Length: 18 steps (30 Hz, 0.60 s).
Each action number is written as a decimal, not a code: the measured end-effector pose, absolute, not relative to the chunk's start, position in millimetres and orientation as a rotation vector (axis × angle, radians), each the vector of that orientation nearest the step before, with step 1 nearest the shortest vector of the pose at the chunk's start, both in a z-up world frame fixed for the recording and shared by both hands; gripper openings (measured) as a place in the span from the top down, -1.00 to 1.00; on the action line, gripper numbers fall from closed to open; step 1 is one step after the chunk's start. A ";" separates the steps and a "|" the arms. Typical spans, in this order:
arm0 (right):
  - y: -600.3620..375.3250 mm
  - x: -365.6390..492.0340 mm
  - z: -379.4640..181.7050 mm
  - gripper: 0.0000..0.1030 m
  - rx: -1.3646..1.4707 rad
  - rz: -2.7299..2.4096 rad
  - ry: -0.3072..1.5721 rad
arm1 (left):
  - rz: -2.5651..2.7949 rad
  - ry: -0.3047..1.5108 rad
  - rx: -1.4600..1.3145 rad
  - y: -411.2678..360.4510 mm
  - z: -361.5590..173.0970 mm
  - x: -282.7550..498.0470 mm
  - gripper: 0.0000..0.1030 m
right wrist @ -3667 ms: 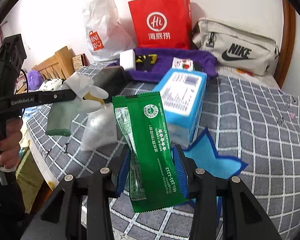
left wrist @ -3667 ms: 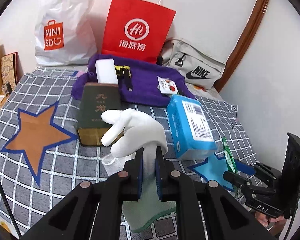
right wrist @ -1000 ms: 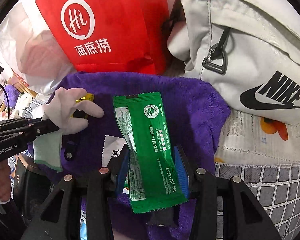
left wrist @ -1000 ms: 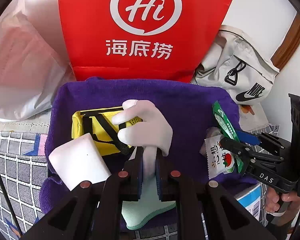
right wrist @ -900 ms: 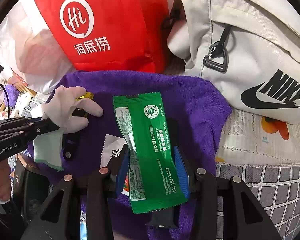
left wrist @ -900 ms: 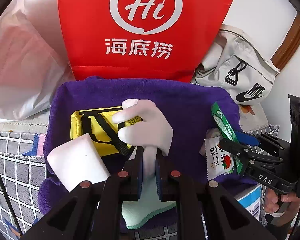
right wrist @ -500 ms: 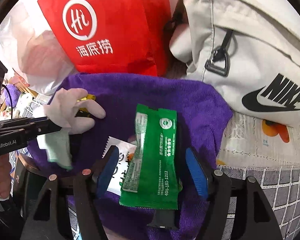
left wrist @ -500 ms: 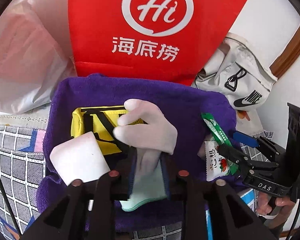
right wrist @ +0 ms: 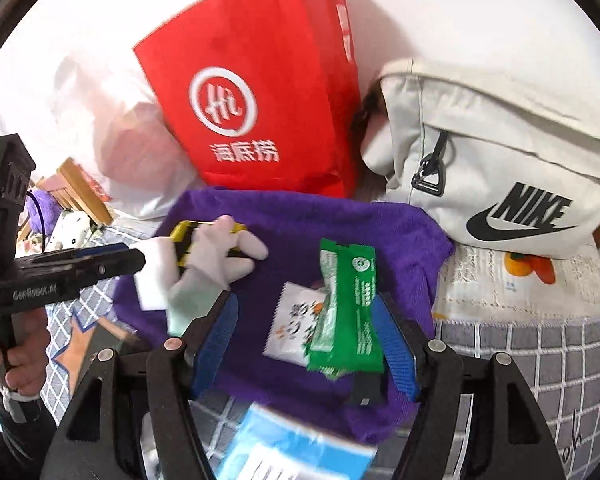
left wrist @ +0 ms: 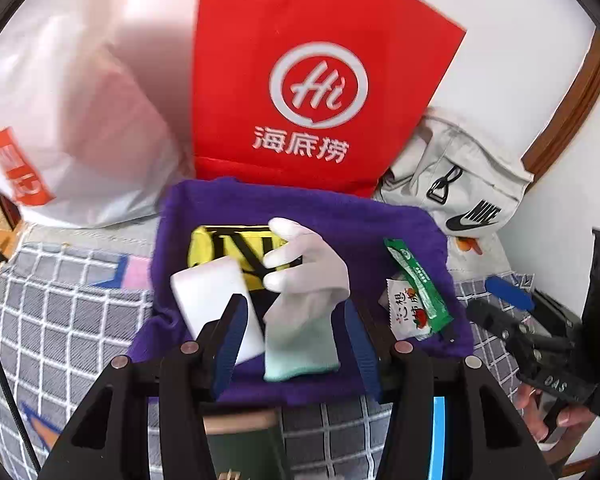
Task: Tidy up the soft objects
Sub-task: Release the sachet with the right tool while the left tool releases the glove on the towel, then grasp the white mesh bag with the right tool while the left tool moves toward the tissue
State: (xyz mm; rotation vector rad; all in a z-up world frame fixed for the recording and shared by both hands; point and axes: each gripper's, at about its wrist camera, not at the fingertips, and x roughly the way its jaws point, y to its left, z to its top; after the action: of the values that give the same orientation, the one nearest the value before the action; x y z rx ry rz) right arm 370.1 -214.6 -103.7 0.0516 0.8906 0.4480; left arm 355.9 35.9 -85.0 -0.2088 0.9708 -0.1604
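Observation:
A white glove with a mint cuff lies on the purple towel, released. My left gripper straddles the cuff; its jaws are opening and the pads stand clear of it. A green snack packet rests on the towel, partly over a white sachet. My right gripper is open around the packet without touching it. On the towel's left side, beside the glove, lie a yellow pouch and a white sponge block.
Behind the towel stand a red paper bag, a white plastic bag and a beige Nike bag. A blue tissue pack and a dark book lie on the checked bedspread nearer me.
Both grippers let go: the glove and the green packet now lie on the towel. Both grippers have opened, risen and drawn back.

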 end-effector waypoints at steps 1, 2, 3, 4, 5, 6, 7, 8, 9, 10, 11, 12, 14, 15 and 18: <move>-214.1 360.1 -99.9 -0.34 0.050 0.445 0.884 | -0.156 0.963 -0.217 40.3 -80.4 348.6 0.06; -213.6 353.5 -97.5 -0.34 0.049 0.443 0.882 | -0.151 0.956 -0.222 43.3 -77.2 342.8 0.06; -212.9 344.4 -95.3 -0.34 0.051 0.444 0.881 | -0.148 0.945 -0.227 46.6 -72.9 334.2 0.06; -212.3 337.5 -94.4 -0.34 0.055 0.447 0.882 | -0.144 0.938 -0.228 49.0 -69.6 326.9 0.06; -211.4 328.2 -93.2 -0.34 0.061 0.453 0.884 | -0.140 0.934 -0.227 48.6 -67.2 320.9 0.06; -210.8 320.8 -92.5 -0.34 0.067 0.457 0.886 | -0.136 0.929 -0.224 48.9 -65.0 314.8 0.06; -209.7 311.9 -91.5 -0.34 0.074 0.463 0.887 | -0.131 0.924 -0.220 51.0 -62.7 306.5 0.06; -209.2 302.1 -90.4 -0.34 0.082 0.472 0.887 | -0.124 0.921 -0.217 52.6 -61.4 299.2 0.06; -206.7 292.5 -90.4 -0.34 0.088 0.486 0.894 | -0.116 0.918 -0.216 54.7 -60.6 292.3 0.06; -203.1 283.7 -90.8 -0.34 0.092 0.509 0.903 | -0.106 0.914 -0.216 57.3 -60.1 284.9 0.06; -199.7 276.9 -91.0 -0.34 0.094 0.526 0.906 | -0.096 0.911 -0.221 61.3 -60.0 276.4 0.06; -195.1 267.6 -91.2 -0.34 0.094 0.543 0.907 | -0.091 0.908 -0.228 65.5 -60.3 269.5 0.06; -184.5 251.1 -92.6 -0.34 0.072 0.563 0.913 | -0.081 0.902 -0.242 74.4 -62.2 255.5 0.06; -178.3 242.5 -94.1 -0.34 0.058 0.572 0.916 | -0.075 0.901 -0.244 78.4 -63.7 250.3 0.06; -158.6 216.7 -102.0 -0.34 0.020 0.621 0.931 | -0.039 0.903 -0.257 94.5 -69.6 235.4 0.06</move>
State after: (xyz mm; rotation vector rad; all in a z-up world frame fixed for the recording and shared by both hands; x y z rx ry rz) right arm 216.7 -158.6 -102.0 0.0201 0.9311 0.6210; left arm 235.4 94.5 -69.6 -0.2569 0.9025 -0.0392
